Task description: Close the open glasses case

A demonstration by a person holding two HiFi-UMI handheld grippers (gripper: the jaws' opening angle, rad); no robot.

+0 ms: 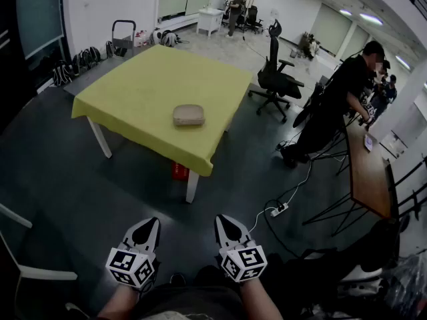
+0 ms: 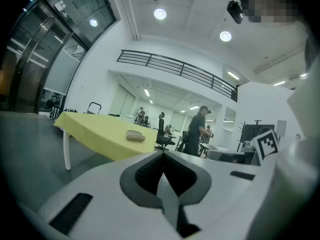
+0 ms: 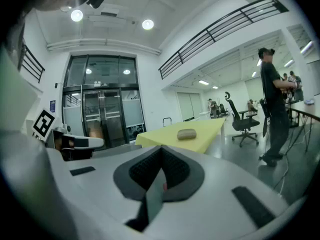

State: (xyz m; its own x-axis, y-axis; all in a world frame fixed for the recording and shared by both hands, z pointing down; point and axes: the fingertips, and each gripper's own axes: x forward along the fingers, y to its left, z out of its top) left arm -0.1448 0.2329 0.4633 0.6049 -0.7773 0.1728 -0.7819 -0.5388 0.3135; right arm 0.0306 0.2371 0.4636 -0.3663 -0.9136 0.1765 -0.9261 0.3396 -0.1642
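Tan and rounded, the glasses case (image 1: 189,115) lies on the yellow cloth of the worktop (image 1: 133,79), toward the near right part of the top and set in from the near edge. From the head view it reads as one low, oblong lump; whether its lid is up or down cannot be made out at this range. Nothing else shows on the cloth around it.

Both grippers are well apart from the case, held low and close to the person's body, with a stretch of dark floor (image 1: 87,192) between them and the worktop's near edge. The left gripper (image 1: 148,228) and the right gripper (image 1: 225,225) sit side by side, their pointed tips aimed roughly toward the worktop, marker cubes nearest the person.

In the left gripper view the left gripper's jaws (image 2: 162,158) are pressed together with nothing between them, and the case (image 2: 135,136) appears small, beyond the tips and to their left. In the right gripper view the right gripper's jaws (image 3: 161,153) are likewise together and empty, with the case (image 3: 187,133) small, beyond them and a little to the right.

Beyond the worktop's right corner stands a black office chair (image 1: 275,79). Farther right a person in black clothes (image 1: 337,102) leans over a wooden desk (image 1: 367,172). A white power strip (image 1: 279,209) lies on the floor with its cable. Bags (image 1: 80,62) line the wall at the far left.
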